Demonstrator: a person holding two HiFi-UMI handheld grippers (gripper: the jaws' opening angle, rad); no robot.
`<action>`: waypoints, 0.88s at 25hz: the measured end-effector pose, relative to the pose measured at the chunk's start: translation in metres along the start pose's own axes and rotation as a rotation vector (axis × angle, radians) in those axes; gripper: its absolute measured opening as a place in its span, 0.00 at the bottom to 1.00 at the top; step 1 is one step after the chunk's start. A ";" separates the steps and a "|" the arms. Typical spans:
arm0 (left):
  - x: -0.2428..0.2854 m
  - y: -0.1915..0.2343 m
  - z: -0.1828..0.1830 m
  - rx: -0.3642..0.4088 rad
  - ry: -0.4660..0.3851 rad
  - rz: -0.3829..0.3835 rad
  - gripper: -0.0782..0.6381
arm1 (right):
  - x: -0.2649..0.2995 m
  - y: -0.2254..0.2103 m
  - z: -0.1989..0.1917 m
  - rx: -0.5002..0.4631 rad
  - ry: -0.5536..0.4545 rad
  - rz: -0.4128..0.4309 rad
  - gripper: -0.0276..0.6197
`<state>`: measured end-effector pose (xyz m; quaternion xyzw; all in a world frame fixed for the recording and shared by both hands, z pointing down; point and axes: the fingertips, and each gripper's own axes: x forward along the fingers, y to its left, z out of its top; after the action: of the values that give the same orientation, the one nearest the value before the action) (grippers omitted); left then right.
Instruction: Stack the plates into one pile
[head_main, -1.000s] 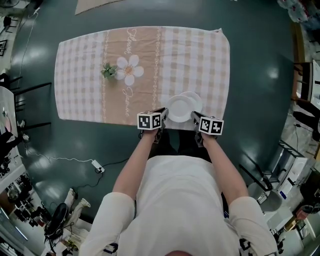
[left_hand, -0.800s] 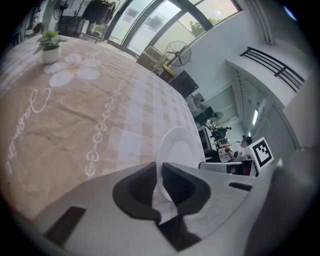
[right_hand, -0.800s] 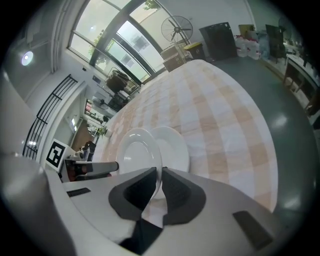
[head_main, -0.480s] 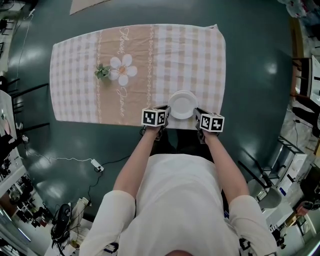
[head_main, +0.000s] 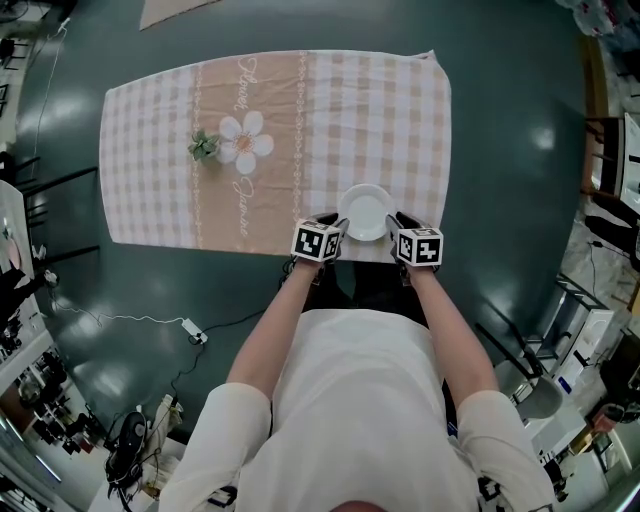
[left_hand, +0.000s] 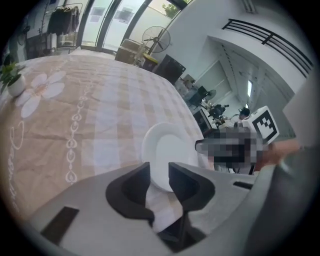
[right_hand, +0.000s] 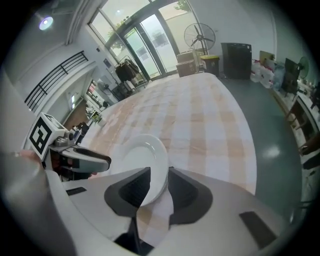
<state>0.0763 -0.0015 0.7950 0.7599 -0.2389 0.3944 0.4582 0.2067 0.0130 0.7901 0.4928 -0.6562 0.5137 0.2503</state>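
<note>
A pile of white plates (head_main: 365, 211) lies on the checked tablecloth (head_main: 150, 150) near the table's front edge. My left gripper (head_main: 338, 226) flanks its left rim and my right gripper (head_main: 393, 223) its right rim. In the left gripper view the plate rim (left_hand: 167, 150) sits between the left gripper's (left_hand: 159, 172) jaws, with a gap on each side. The right gripper view shows the same: the plates (right_hand: 142, 160) reach in between the right gripper's (right_hand: 159, 177) jaws and the pads stand off them. Both pairs of jaws have just been opening.
A small potted plant (head_main: 204, 146) stands on the cloth's flower print at the far left. The table's front edge runs just below the plates. On the dark floor at the left lie a cable and a power strip (head_main: 193, 330).
A second plate showed offset behind the held one; now the plates sit as one pile. Both grippers shifted slightly and let go of the top plate.
</note>
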 end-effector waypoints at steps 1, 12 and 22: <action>-0.002 -0.001 0.002 0.009 -0.004 0.003 0.28 | -0.001 0.001 0.003 -0.003 -0.012 -0.001 0.24; -0.040 -0.001 0.017 0.085 -0.067 -0.017 0.29 | -0.029 0.018 0.020 -0.068 -0.097 -0.038 0.24; -0.107 -0.018 0.028 0.214 -0.182 -0.044 0.28 | -0.069 0.070 0.031 -0.131 -0.183 -0.077 0.20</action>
<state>0.0384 -0.0178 0.6907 0.8422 -0.2191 0.3369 0.3595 0.1756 0.0102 0.6923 0.5451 -0.6892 0.4125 0.2404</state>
